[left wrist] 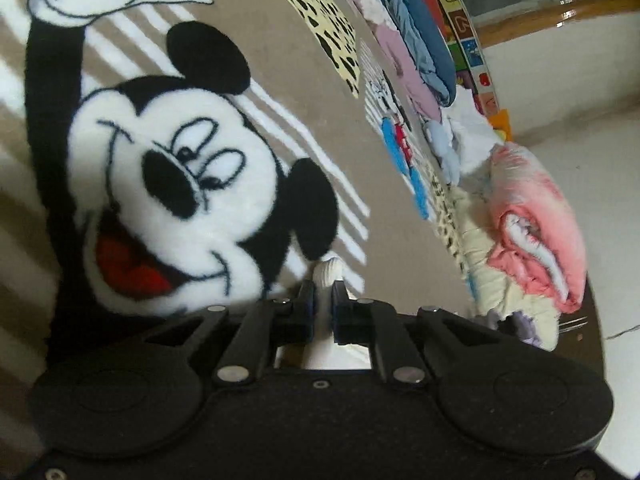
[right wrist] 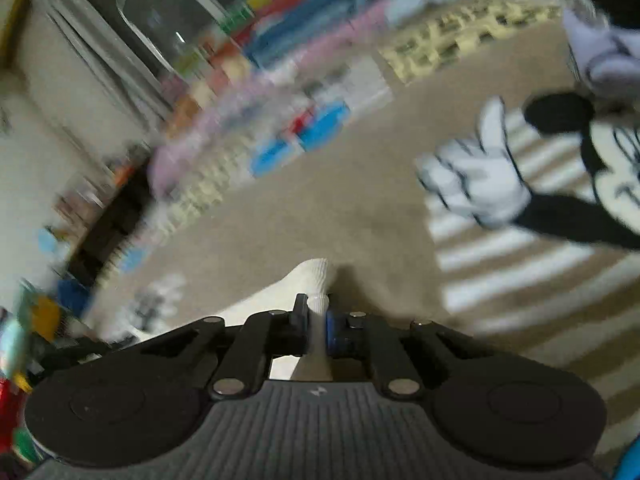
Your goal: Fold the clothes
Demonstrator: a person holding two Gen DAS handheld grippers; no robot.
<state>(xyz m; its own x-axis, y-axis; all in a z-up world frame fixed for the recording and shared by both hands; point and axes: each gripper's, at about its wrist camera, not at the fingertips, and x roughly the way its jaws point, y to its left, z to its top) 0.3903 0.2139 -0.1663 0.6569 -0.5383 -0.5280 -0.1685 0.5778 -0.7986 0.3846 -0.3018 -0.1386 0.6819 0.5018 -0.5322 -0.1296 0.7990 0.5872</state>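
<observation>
Pinching a white ribbed sock (left wrist: 329,270) at bottom centre, my left tool (left wrist: 323,300) is closed on it; my right tool (right wrist: 318,314) clamps the same fabric above the tan cartoon-mouse blanket (right wrist: 320,184).

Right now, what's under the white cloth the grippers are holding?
Under the white cloth lies the tan cartoon blanket. Both the left gripper and right gripper pinch it. Whatever is under the blanket is covered.

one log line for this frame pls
left tongs: shut on white garment | right tongs: shut on white garment | surface: cartoon-mouse blanket
</observation>
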